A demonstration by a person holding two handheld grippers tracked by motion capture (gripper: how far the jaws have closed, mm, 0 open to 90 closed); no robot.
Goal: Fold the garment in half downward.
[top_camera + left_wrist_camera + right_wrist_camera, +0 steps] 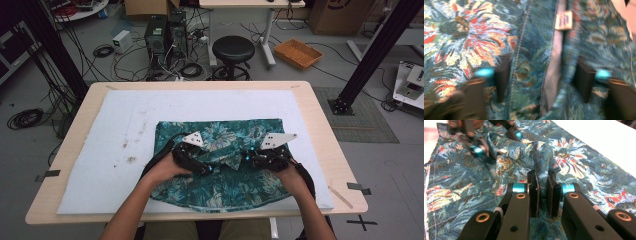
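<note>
A teal floral garment point(225, 187) lies spread on the white pad, bunched at its middle. My left gripper point(212, 169) rests on that bunched part. In the left gripper view its jaws point(543, 77) stand wide apart, astride a stitched seam and a small cloth label point(564, 20); I see no pinch. My right gripper point(247, 158) faces it from the right. In the right gripper view it point(542, 192) is nearly closed, with a raised fold of the garment point(541, 162) pinched between the pads. The left gripper point(501, 145) shows beyond that fold.
The white pad point(125, 150) covers most of the wooden table point(320, 130). A strip of tape point(359, 187) sits at the table's right front. Beyond the far edge stand a black stool point(233, 50), computer towers point(165, 35) and an orange basket point(298, 52).
</note>
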